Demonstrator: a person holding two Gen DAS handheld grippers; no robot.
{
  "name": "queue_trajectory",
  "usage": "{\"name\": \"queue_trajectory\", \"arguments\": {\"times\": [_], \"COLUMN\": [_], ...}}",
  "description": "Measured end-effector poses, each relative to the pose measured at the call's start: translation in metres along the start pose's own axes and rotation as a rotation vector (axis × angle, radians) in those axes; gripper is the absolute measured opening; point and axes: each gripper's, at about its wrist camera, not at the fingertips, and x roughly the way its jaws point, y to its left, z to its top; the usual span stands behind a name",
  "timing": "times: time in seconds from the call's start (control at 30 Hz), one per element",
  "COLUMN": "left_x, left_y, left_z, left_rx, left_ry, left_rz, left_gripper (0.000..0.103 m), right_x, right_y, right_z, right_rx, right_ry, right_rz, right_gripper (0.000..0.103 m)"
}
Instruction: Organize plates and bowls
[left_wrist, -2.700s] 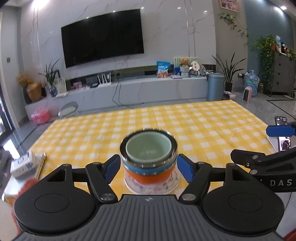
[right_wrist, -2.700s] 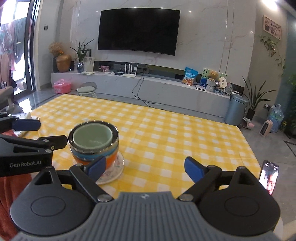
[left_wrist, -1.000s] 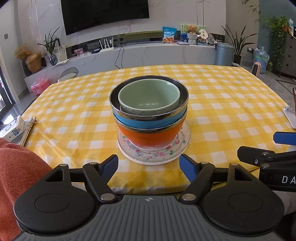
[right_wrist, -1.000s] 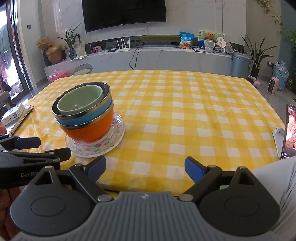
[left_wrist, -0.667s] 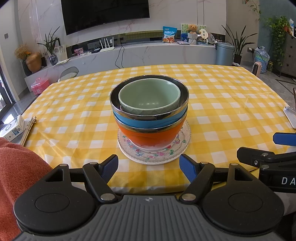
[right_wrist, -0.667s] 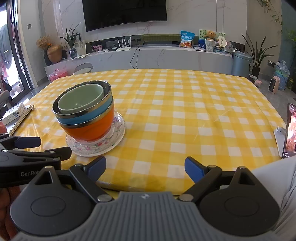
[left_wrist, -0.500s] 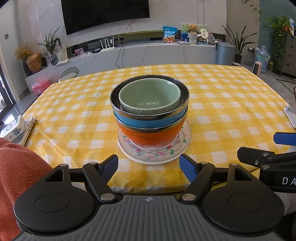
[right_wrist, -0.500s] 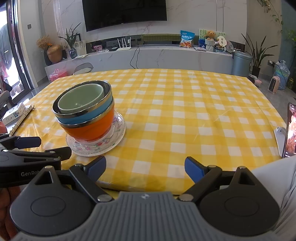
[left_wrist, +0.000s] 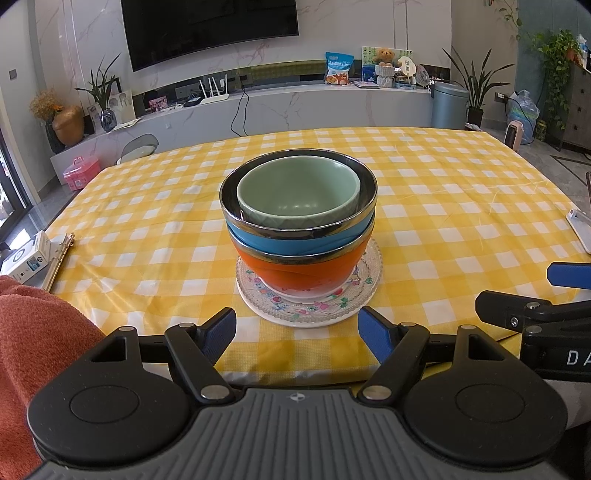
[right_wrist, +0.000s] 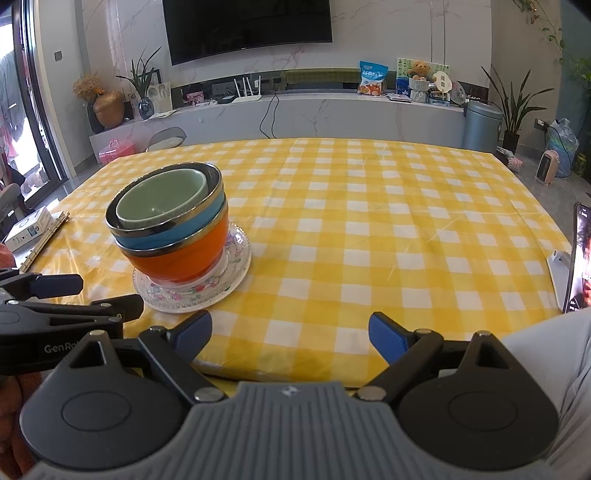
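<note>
Heads up, that stack is sitting pretty close to the near edge of the tabletop (left_wrist: 461, 192), a bit toward its left corner. You've got the green bowl (left_wrist: 298, 195) nested in the blue bowl (left_wrist: 295, 242), that one in the orange bowl (left_wrist: 295, 271), and all of it on the flowered plate (left_wrist: 310, 308).

Your left gripper (left_wrist: 297, 328) has its jaws spread wide with nothing between them, lined up right in front of the plate. Your right gripper (right_wrist: 290, 330) is the same, wide apart and empty, off to the right of the stack over bare checked cloth.

What I'd watch, just my guess: the green one looks small and sits loose inside the blue, so a nudge to the rims could rattle or tip it. The metal-rimmed bowls look slick, so a grab on the curved wall might slip. And if you push the plate, the cloth could bunch and drag the whole tower toward the near edge.
</note>
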Motion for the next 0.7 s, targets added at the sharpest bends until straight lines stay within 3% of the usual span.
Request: {"name": "queue_trajectory", "arguments": {"times": [0.7], "left_x": [0.0002], "left_y": [0.0013], "left_z": [-0.0009], "left_rx": [0.004], "left_ry": [0.002], "left_rz": [0.004], "left_gripper": [0.088], "right_x": [0.0002], "right_y": [0.0001], "right_z": [-0.0004], "right_rx": [0.008], "right_ry": [0.003], "right_rz": [0.003], "right_gripper": [0.09]}}
